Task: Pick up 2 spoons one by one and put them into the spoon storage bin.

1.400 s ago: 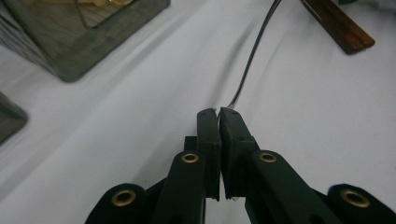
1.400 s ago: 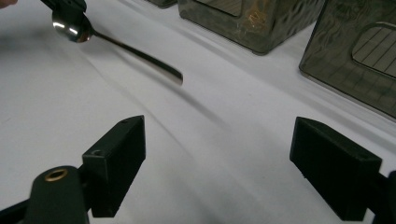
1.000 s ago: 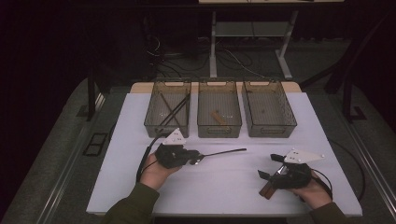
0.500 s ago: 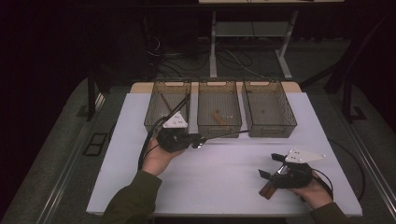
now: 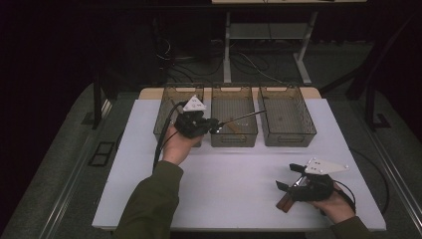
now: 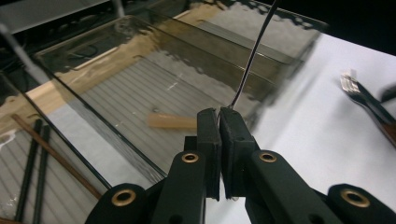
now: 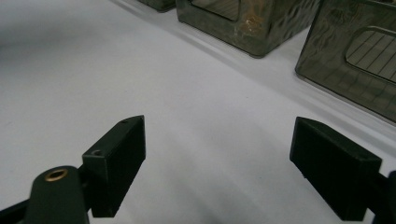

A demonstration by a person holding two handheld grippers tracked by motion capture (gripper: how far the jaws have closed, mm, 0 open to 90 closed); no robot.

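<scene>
My left gripper (image 5: 215,125) (image 6: 218,116) is shut on the end of a thin black utensil handle (image 5: 241,117) (image 6: 254,51). The handle slants out over the middle clear bin (image 5: 234,140), which holds a short light wooden piece (image 6: 172,121). My right gripper (image 5: 288,177) (image 7: 219,158) rests at the table's front right, open, with nothing but bare white table between its fingers. A brown-handled fork (image 5: 284,203) (image 6: 359,91) lies on the table just beside it.
Three clear bins stand in a row at the back of the white table (image 5: 224,179). The left bin (image 5: 165,119) holds brown and black chopsticks (image 6: 37,158). The right bin (image 5: 287,119) looks bare inside. Dark floor and table legs lie beyond.
My left gripper has lifted off the table and moved away toward the bins, carrying the thin utensil, which now reaches over the middle bin. The right gripper has stayed put.
</scene>
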